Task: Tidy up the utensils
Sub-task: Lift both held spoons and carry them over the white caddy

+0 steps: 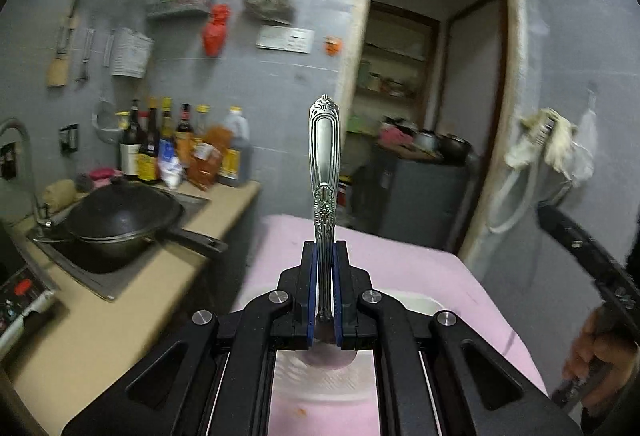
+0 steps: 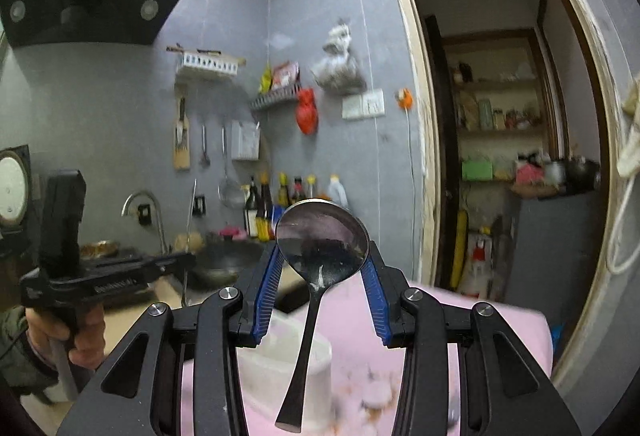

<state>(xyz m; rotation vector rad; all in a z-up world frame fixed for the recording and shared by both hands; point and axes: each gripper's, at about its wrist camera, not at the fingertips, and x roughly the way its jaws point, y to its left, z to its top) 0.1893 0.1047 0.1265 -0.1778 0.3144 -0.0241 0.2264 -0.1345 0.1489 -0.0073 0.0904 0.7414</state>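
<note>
Dim, cool indoor light, flat grey cast, no clear source. Both views heavy fisheye: door frame (image 2: 416, 140) bows, black vignette at corners. Motion blur on everything behind the door frame and left of it: bottles (image 1: 180, 144), wall clutter smeared. Ornate utensil handle (image 1: 325, 172) stays sharp. Spoon bowl (image 2: 322, 232) shows soft glare and dark reflection. Pink surface (image 2: 460, 320) below the door frame blurred, washed out. Shadows weak.

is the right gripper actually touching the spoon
Touching. The right wrist view shows the spoon bowl wedged between the right gripper's blue pads, its rim meeting a pad on each side, its handle hanging down toward the camera.
</note>
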